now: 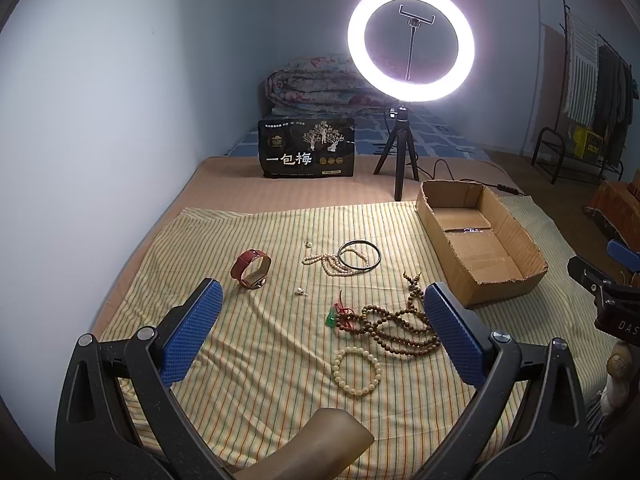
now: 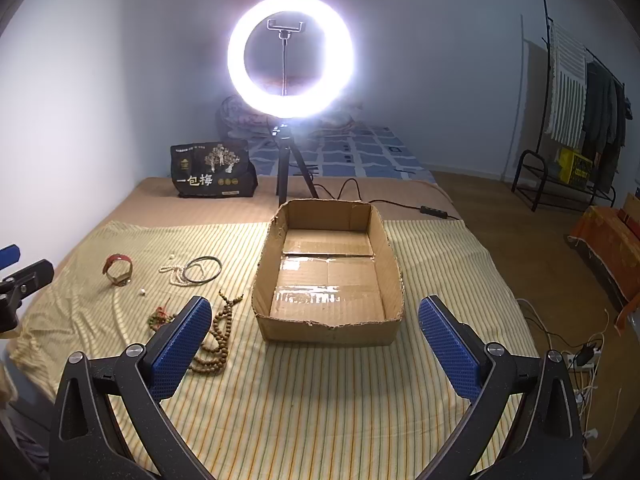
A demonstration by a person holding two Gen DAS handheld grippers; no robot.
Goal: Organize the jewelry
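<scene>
Jewelry spread out on the striped cloth (image 1: 256, 360), box sitting empty

Left gripper (image 1: 322, 312) and right gripper (image 2: 314, 328) both have fingers spread wide, holding nothing. On the bed there's a red-strap watch (image 1: 251, 269), a pearl necklace (image 1: 334, 264) overlapping a black bangle (image 1: 359, 255), tangled brown wooden beads (image 1: 394, 326), a cream bead bracelet (image 1: 357, 371), and a green pendant (image 1: 331, 319). The cardboard box (image 2: 328, 330) sits just right of them.

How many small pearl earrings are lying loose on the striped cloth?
2. One pearl earring lies just beyond the pearl necklace; the other earring sits between the red watch and the green pendant. More could be hidden under the wooden beads.
</scene>
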